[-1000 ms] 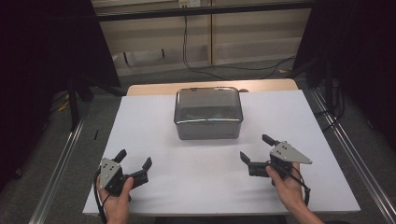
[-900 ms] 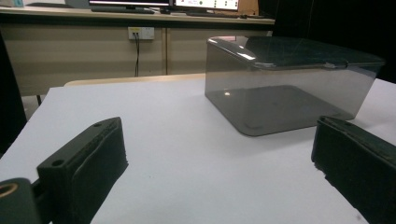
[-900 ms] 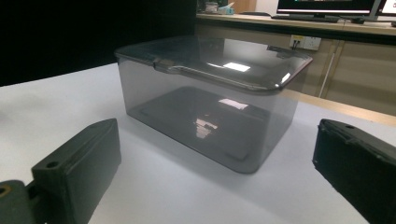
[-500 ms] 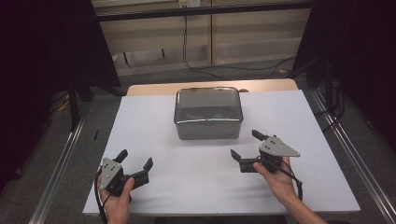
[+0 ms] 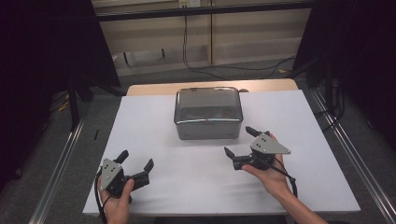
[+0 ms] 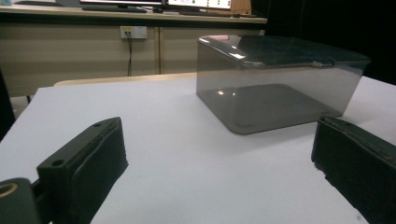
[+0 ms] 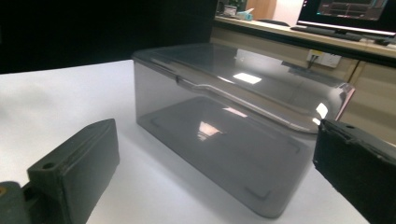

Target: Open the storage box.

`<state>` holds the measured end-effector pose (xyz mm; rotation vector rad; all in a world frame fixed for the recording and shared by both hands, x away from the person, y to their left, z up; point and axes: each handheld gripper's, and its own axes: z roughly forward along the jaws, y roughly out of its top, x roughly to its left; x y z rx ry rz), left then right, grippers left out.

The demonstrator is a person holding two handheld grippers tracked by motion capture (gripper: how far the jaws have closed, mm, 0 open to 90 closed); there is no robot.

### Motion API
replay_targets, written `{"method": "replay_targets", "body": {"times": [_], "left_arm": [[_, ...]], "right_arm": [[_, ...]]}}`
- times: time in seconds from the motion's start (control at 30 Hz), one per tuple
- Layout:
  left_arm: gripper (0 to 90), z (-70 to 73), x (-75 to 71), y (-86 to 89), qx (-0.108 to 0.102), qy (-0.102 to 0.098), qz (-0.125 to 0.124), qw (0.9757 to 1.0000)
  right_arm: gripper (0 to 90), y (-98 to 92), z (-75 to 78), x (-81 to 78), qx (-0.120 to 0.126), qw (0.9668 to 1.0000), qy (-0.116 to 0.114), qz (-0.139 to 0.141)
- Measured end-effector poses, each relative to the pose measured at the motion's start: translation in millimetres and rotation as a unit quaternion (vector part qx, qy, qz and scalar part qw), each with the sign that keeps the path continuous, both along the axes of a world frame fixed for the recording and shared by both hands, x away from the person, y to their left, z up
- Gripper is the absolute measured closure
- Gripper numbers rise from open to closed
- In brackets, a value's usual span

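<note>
Since a second ago, I am bringing my right gripper [image 5: 237, 142] closer to the smoky clear plastic box [image 5: 208, 113] mid-counter; left gripper [image 5: 136, 160] is staying put. Both fingers are spread, empty. Box looks light, stiff, slippery: I am judging its side walls the best hold

The smoky lidded box [image 5: 208, 113] is the sole obstacle on the white table [image 5: 299, 116], standing at its far middle. Bare surface lies to the box's left, to its right, and across the whole near side. The right gripper [image 5: 239, 142], jaws spread, sits just off the box's near right corner; the left gripper [image 5: 136, 159], jaws spread, lies well apart toward its near left.
</note>
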<state>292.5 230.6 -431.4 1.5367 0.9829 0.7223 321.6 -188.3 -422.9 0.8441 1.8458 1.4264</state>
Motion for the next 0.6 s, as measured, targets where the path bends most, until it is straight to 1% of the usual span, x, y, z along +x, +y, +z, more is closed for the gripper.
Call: {"method": "replay_targets", "body": {"times": [0.07, 0.1, 0.2, 0.23, 0.27, 0.3, 0.33, 0.47, 0.6], "left_arm": [[3.0, 0.1, 0.0, -0.5, 0.002, -0.001, -0.002, 1.0000], [3.0, 0.3, 0.0, -1.0, 0.007, -0.001, -0.005, 1.0000], [2.9, 0.7, 0.4, -1.8, 0.004, -0.002, -0.003, 1.0000], [2.9, 0.7, 0.4, -1.8, 0.004, -0.002, -0.003, 1.0000], [2.9, 0.5, 0.9, -2.0, 0.002, 0.004, -0.001, 1.0000], [2.9, 0.5, 1.3, -1.8, 0.001, 0.006, -0.002, 1.0000], [2.9, 0.5, 1.6, -1.7, -0.002, 0.006, -0.001, 1.0000], [2.9, 0.4, 2.6, -1.1, -0.003, 0.009, 0.000, 1.0000], [2.9, 0.5, 1.8, -0.4, -0.002, 0.009, 0.002, 1.0000]], "right_arm": [[0.5, 0.8, 0.3, 1.0, -0.002, 1.0000, -0.003, 0.001], [0.8, 1.9, 0.9, 1.9, -0.001, 1.0000, -0.002, 0.003], [1.2, 7.4, 2.0, 6.0, -0.003, 1.0000, -0.007, 0.005], [1.2, 8.5, 2.4, 6.8, -0.006, 1.0000, -0.006, 0.005], [1.2, 9.5, 2.8, 7.9, -0.008, 0.9999, -0.008, 0.003], [1.2, 10.1, 3.4, 9.1, -0.010, 0.9999, -0.011, 0.003], [1.3, 10.7, 4.2, 10.4, -0.010, 0.9999, -0.012, 0.003], [0.9, 12.4, 9.5, 16.3, -0.010, 0.9998, -0.016, 0.010], [1.2, 17.5, 9.9, 22.9, -0.024, 0.9995, -0.016, 0.011]]}}
